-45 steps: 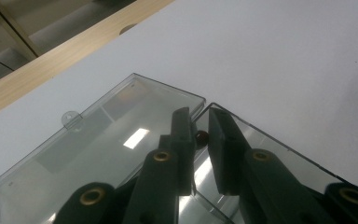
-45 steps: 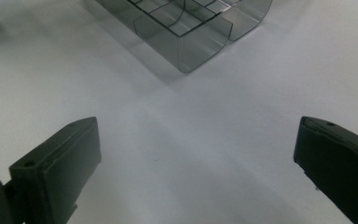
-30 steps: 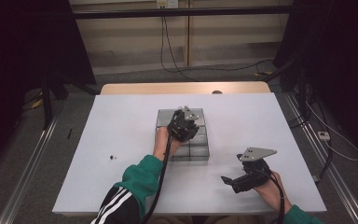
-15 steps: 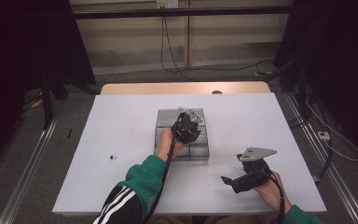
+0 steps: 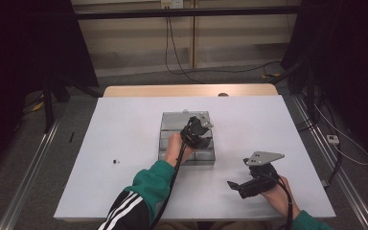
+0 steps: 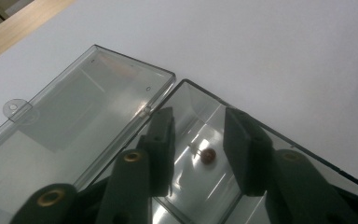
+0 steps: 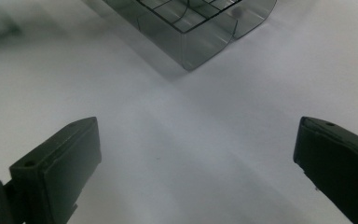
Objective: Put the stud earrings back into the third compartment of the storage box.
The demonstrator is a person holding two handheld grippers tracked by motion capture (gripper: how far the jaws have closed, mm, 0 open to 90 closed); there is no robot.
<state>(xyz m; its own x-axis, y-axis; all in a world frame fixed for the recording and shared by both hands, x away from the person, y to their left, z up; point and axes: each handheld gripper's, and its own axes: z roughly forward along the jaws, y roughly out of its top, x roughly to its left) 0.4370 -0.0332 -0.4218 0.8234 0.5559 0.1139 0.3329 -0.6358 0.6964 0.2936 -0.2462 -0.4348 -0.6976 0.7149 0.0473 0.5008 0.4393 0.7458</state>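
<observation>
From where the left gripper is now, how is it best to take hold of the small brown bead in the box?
Grip the small brown bead across its round middle, coming straight down from above. It lies loose on the floor of a corner compartment of the clear box, whose walls likely block any sideways approach. The left gripper has just been opening; the bead sits between its jaws, untouched.

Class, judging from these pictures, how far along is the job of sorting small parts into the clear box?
Done: the lid is open and a small brown part lies in a corner compartment. In hand: the left tongs have just been opening above it. Left: a small part lies on the table; the right tongs wait open.
</observation>
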